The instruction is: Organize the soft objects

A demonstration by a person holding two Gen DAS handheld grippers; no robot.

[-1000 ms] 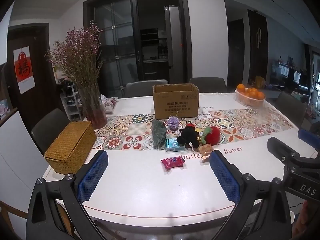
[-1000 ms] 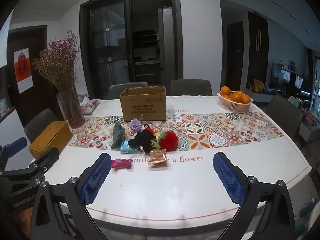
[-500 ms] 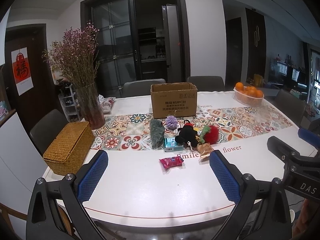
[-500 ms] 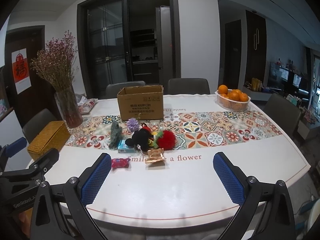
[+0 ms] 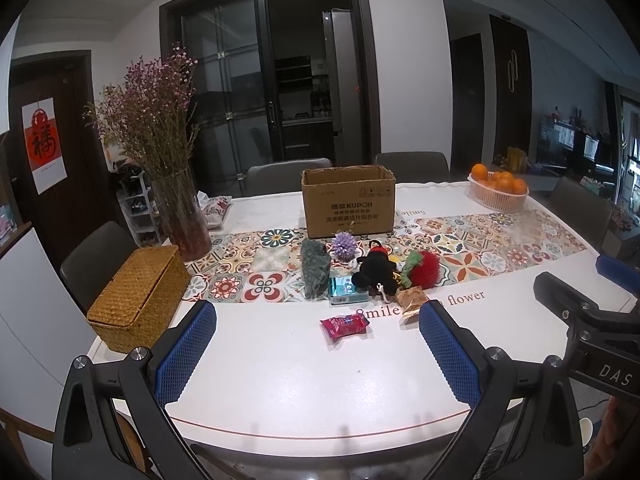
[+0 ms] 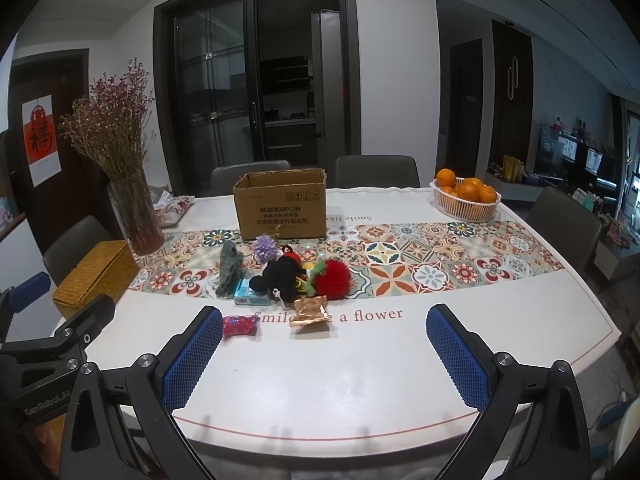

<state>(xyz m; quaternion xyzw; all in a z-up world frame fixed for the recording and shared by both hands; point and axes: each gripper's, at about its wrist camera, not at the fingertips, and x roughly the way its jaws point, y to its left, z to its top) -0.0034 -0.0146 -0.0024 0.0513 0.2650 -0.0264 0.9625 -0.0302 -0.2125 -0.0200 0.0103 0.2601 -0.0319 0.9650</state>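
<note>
A cluster of small items lies mid-table: a black plush toy, a red fluffy ball, a purple pompom, a grey-green plush, a teal packet, a red snack packet and a gold wrapper. An open cardboard box stands behind them. My left gripper and right gripper are both open and empty, near the table's front edge, well short of the items.
A wicker box sits at the left edge. A glass vase of dried flowers stands behind it. A basket of oranges is far right. Chairs surround the white table.
Both cameras have risen or pulled back slightly, so the table items sit a little lower and smaller. Both grippers stay open and empty.
</note>
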